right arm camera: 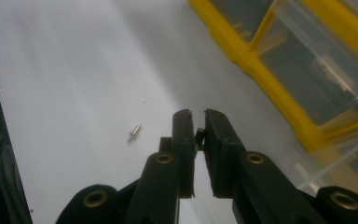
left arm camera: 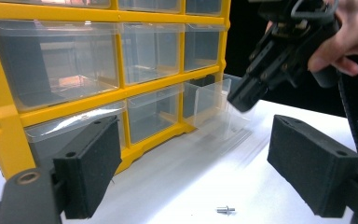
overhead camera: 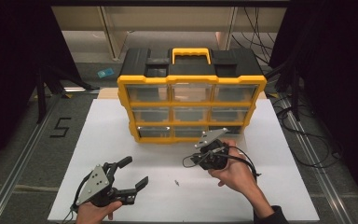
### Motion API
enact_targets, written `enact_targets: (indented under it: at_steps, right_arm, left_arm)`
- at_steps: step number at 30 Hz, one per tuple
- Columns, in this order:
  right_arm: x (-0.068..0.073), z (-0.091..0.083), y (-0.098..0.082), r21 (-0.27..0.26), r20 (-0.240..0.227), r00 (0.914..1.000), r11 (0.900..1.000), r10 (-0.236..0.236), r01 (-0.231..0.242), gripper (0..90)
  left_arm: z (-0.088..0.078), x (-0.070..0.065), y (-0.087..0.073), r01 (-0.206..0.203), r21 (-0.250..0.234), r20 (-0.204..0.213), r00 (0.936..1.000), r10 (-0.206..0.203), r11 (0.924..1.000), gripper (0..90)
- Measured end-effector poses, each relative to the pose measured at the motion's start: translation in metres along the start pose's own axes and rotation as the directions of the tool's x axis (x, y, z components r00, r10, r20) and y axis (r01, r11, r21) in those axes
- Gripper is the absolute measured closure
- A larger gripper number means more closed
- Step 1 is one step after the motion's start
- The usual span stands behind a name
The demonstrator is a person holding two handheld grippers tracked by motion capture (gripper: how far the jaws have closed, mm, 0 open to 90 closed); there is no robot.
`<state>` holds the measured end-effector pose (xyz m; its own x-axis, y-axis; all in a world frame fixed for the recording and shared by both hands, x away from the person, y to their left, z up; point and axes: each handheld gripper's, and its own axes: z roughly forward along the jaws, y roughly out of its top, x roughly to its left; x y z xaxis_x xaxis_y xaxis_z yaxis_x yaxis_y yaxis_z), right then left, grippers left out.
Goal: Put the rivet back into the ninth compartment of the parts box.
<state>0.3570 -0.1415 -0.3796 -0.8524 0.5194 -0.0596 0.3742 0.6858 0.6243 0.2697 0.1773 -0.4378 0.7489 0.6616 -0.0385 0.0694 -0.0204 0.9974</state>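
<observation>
The right gripper (right arm camera: 196, 122) pinches one tiny screw (right arm camera: 199, 135) beside the open drawer (left arm camera: 214, 109) — another screw (right arm camera: 134, 133) waits below — left gripper (left arm camera: 193, 163) wide, empty.

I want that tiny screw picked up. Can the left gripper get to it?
Probably yes. The left gripper is open, and the small screw lies alone on the bare white table ahead of its jaws, nothing between.
</observation>
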Motion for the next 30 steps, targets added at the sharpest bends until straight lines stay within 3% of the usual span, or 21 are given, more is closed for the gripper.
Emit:
enact_targets:
  at_steps: [10,16,30]
  right_arm:
    - [-0.013,-0.025,0.0,-0.085,0.038,0.9993,0.996,0.006,-0.003,83.3]
    - [-0.019,-0.033,-0.001,-0.086,0.034,0.9992,0.996,0.019,-0.016,83.3]
    - [-0.038,-0.046,-0.01,-0.122,0.11,0.9914,0.991,0.071,-0.058,83.3]
  left_arm:
    - [0.0,0.0,0.0,-0.004,0.0,0.0,1.0,0.004,1.0,16.8]
    - [0.0,0.0,0.0,0.0,0.0,0.0,1.0,0.0,1.0,16.8]
    - [0.0,0.001,0.0,-0.004,-0.001,-0.003,1.0,0.004,1.0,16.8]
